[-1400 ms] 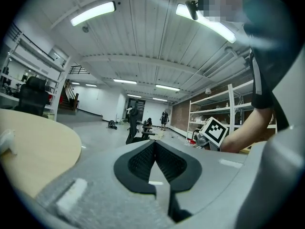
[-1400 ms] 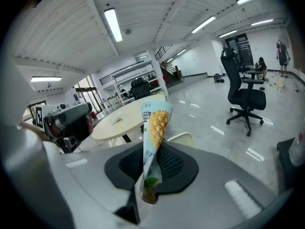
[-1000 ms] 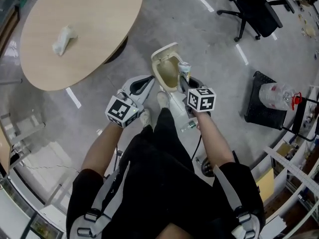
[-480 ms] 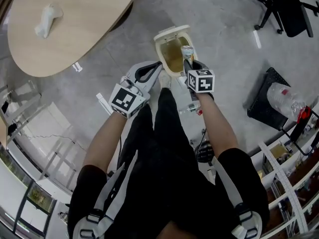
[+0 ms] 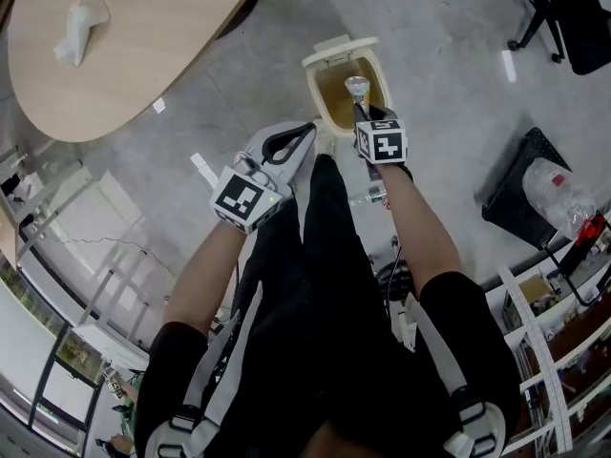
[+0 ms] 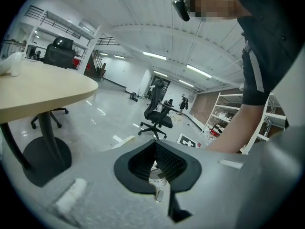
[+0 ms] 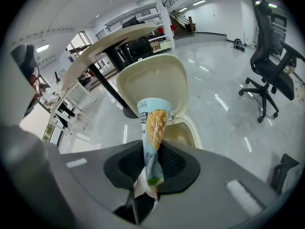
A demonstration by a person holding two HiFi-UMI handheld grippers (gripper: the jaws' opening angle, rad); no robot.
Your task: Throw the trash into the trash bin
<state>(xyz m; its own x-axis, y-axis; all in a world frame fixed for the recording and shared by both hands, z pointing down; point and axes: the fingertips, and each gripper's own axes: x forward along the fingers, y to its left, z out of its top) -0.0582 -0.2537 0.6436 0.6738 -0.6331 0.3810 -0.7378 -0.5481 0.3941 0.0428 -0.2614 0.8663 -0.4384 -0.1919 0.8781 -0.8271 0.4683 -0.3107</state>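
Note:
A cream pedal trash bin [image 5: 317,92] stands on the floor with its lid [image 7: 151,80] up. My right gripper [image 5: 362,110] points steeply down just over the bin's opening [image 7: 185,133]. Its jaws are opening, and its pads still press on a light-blue ice-cream cone wrapper [image 7: 153,128], whose top [image 5: 356,88] sticks out over the bin. My left gripper [image 5: 305,134] hovers left of the bin, shut with nothing in it [image 6: 153,162]. A crumpled white tissue [image 5: 76,19] lies on the round wooden table [image 5: 153,55].
The table [image 6: 43,87] on its black pedestal foot [image 6: 45,159] stands at the left. A black office chair [image 5: 563,8] is at the far right, with a black mat and a plastic bottle [image 5: 558,187] nearer. Shelving runs along the right and lower-left edges. The person's legs stand before the bin.
Both grippers have sunk toward the bin. The wrapper's top has come from the bin's rim to over its opening. The left gripper has stayed shut beside it.

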